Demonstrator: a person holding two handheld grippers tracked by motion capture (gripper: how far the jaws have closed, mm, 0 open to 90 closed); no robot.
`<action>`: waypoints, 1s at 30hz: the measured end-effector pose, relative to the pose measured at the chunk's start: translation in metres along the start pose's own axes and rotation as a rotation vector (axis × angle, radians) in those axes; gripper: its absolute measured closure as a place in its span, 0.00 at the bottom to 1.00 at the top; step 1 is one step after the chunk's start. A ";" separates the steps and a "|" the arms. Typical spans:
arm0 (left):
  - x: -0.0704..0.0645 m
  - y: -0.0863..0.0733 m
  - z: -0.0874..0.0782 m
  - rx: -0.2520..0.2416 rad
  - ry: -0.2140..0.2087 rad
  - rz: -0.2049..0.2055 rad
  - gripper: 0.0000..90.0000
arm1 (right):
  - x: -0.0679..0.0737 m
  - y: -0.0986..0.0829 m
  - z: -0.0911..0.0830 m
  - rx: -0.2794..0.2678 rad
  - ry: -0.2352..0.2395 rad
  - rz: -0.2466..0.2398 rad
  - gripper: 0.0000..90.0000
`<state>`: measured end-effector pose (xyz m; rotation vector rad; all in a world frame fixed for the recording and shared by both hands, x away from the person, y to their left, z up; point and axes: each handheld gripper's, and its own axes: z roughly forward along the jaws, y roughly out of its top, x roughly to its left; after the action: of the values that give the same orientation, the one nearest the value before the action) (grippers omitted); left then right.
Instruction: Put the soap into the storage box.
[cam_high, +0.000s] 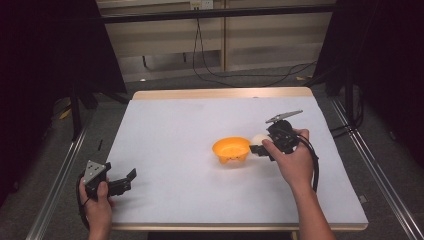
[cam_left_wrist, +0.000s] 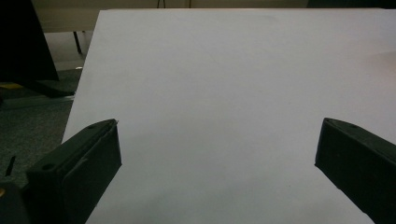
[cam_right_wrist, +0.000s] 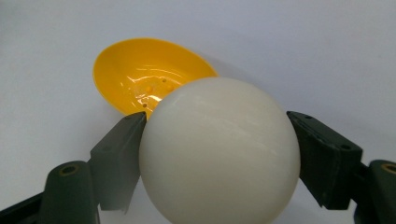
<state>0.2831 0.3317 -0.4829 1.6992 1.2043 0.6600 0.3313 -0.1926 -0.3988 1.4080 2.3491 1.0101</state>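
white and glossy, the ball (cam_right_wrist: 219, 154) sits pinched between the two black jaws of the right gripper (cam_right_wrist: 217, 163), one jaw on each flank at about its widest part. it looks smooth, hard and probably light, so it could squirt out of a grip set off the middle; taking it across the equator, as here, seems safest. just beyond it lies the orange bowl (cam_right_wrist: 140, 74), open side up, on the pale table (cam_right_wrist: 327, 42). the right gripper view shows this contact closely; the high view gives the layout instead: ball (cam_high: 259, 140) just right of the bowl (cam_high: 231, 149), and the left gripper (cam_high: 125, 181) idle near the table's front left, jaws apart over bare surface.
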 end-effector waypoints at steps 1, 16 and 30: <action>0.000 0.000 0.000 -0.002 -0.001 -0.003 0.00 | 0.002 0.001 0.001 0.008 0.000 0.002 0.26; -0.001 0.000 0.000 0.005 0.007 0.009 0.00 | 0.018 0.019 0.017 0.007 0.028 -0.024 0.26; -0.001 0.000 0.001 0.006 0.006 0.014 0.00 | 0.028 0.027 0.034 0.030 0.023 -0.035 0.26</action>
<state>0.2834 0.3306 -0.4827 1.7129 1.2004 0.6706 0.3525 -0.1457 -0.4025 1.3674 2.4068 0.9909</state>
